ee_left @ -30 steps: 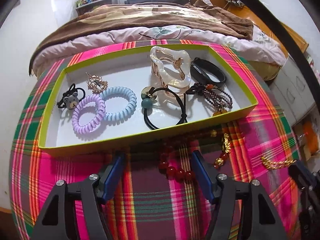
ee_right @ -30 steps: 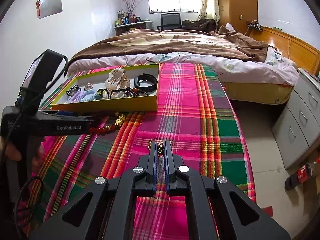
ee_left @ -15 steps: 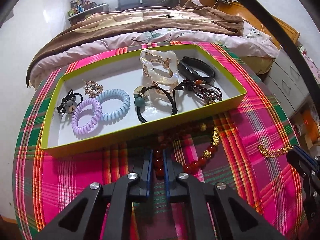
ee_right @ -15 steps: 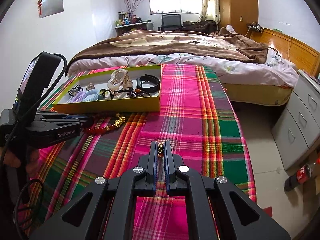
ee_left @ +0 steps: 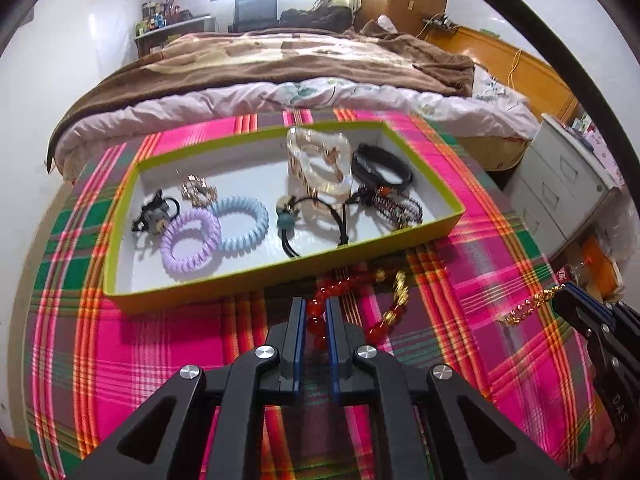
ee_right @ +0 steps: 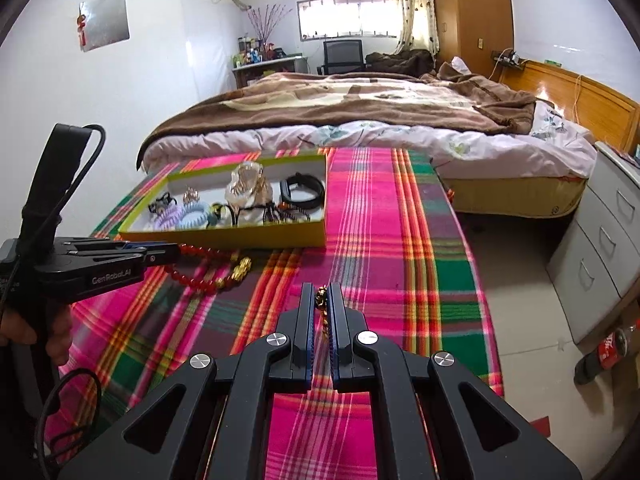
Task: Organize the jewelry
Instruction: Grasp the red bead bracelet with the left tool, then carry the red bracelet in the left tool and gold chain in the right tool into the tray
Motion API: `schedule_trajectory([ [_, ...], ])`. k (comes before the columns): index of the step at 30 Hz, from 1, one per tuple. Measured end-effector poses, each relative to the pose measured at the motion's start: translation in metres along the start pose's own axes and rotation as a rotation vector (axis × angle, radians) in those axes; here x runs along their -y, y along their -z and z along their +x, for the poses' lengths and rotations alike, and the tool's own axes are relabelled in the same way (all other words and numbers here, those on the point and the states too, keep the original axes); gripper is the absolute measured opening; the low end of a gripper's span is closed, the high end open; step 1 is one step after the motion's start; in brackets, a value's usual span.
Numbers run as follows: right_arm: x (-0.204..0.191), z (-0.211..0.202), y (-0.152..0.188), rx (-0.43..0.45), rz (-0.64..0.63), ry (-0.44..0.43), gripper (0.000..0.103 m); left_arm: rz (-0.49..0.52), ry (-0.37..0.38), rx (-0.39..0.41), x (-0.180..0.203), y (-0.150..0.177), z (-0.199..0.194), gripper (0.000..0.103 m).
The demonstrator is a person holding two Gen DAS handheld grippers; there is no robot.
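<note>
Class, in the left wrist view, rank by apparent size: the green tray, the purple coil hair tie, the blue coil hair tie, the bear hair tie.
1. Green tray
2. Purple coil hair tie and blue coil hair tie: alike, no ranking
3. Bear hair tie

"GenRobot.AI" on left tool (ee_right: 170, 254)

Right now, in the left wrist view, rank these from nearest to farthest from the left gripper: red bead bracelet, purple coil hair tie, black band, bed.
1. red bead bracelet: clamped in the left gripper, on the cloth in front of the tray.
2. purple coil hair tie: in the tray, front left.
3. black band: in the tray, back right.
4. bed: beyond the table.
</note>
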State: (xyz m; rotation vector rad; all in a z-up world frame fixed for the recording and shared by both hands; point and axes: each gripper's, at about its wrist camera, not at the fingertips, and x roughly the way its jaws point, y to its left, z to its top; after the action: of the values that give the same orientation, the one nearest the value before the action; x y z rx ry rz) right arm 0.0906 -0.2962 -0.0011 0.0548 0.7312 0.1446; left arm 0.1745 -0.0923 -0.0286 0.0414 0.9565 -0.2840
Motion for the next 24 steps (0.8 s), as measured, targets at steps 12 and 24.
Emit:
schedule_trajectory([
  [12,-0.017,-0.006,-0.028,0.046,-0.015,-0.047,0.006,0.004,0.064,0.082,-0.014,-0.024,-0.044,0.010],
  [24,-0.049,0.011,-0.071,0.071,-0.020,-0.166,0.006,0.000,0.085,0.123,-0.038,-0.057,-0.063,0.010],
])
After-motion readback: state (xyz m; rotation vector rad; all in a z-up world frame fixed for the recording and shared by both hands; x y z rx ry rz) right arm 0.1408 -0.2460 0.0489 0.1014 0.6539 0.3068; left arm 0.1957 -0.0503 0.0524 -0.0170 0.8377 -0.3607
